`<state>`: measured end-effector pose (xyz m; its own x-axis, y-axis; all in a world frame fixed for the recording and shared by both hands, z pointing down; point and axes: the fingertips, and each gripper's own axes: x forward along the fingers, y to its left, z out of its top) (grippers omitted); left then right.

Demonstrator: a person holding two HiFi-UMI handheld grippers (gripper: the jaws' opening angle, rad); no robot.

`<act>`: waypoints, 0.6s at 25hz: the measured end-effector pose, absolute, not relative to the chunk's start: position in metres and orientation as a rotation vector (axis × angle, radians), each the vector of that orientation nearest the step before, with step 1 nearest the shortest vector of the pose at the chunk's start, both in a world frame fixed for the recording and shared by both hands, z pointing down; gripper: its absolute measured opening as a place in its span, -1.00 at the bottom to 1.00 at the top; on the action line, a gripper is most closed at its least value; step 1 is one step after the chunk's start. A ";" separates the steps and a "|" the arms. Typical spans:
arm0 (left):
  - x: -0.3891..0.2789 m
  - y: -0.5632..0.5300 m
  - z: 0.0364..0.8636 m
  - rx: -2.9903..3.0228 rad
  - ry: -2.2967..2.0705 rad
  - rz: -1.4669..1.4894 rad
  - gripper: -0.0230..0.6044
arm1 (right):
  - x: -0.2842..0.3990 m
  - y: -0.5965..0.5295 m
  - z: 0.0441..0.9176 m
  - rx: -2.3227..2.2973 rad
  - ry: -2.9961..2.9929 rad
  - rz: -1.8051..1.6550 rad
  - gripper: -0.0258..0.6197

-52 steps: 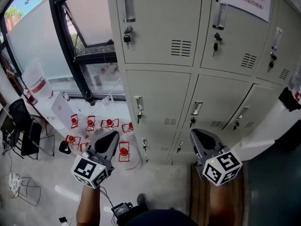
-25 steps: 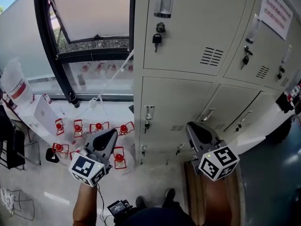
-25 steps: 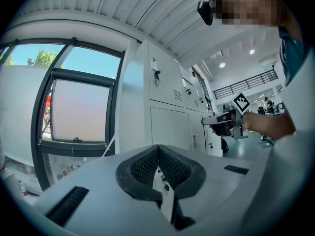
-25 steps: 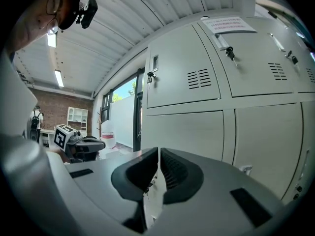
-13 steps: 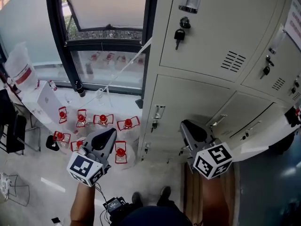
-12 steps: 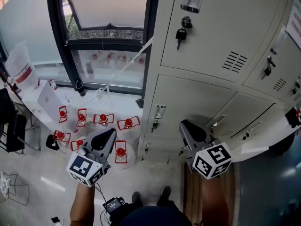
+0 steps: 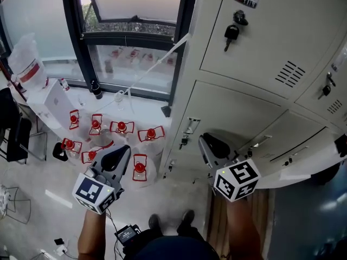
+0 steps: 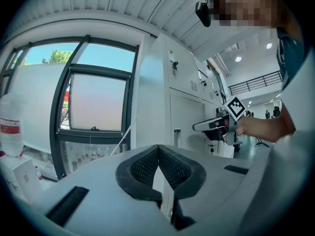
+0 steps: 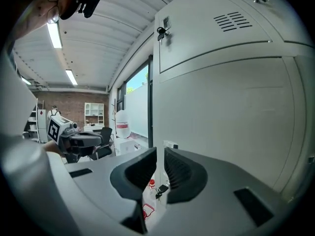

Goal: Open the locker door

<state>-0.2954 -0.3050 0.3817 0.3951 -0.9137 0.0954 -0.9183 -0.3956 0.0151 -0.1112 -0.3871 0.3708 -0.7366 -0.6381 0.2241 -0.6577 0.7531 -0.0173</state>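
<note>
Grey lockers fill the right of the head view. The leftmost middle-row door (image 7: 238, 118) is closed, with a recessed handle (image 7: 191, 125) and a key (image 7: 183, 142) hanging below it. My right gripper (image 7: 205, 141) hovers just right of that handle, not touching it, its pads nearly together around nothing. In the right gripper view the door (image 9: 231, 112) looms close on the right, while the handle (image 9: 170, 145) and key (image 9: 160, 190) show past the right gripper (image 9: 160, 156). My left gripper (image 7: 120, 151) is shut and empty, off to the left over the floor, away from the lockers (image 8: 183, 107).
Several red-capped bottles (image 7: 121, 127) stand on the floor below a black-framed window (image 7: 73, 34). A large water jug (image 7: 24, 64), a white box (image 7: 57, 108) and a black chair (image 7: 10, 129) are at the left. The upper locker carries its own key (image 7: 231, 32).
The view has swung closer to the lockers, which now fill the right. My right gripper has drifted left toward the middle-row door's handle. The left gripper has sunk slightly.
</note>
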 end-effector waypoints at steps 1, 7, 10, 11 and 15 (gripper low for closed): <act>-0.297 -0.305 0.384 2.561 -1.692 0.111 -0.87 | -0.114 -0.389 0.376 1.021 -2.738 0.140 -0.80; -0.303 -0.304 0.402 2.529 -1.704 0.108 -0.87 | -0.128 -0.397 0.404 0.981 -2.722 0.152 -0.73; -0.305 -0.303 0.411 2.514 -1.705 0.107 -0.87 | -0.136 -0.403 0.413 0.968 -2.720 0.157 -0.54; -0.306 -0.303 0.414 2.508 -1.706 0.108 -0.87 | -0.138 -0.405 0.415 0.967 -2.718 0.154 -0.54; -0.312 -0.300 0.426 2.464 -1.724 0.131 -0.87 | -0.146 -0.416 0.422 0.992 -2.706 0.130 -0.54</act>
<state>-0.3119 -0.3003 0.4260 0.3432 -0.9278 0.1459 -0.9392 -0.3384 0.0577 -0.1464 -0.4157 0.4218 -0.7345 -0.6232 0.2686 -0.6460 0.7633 0.0043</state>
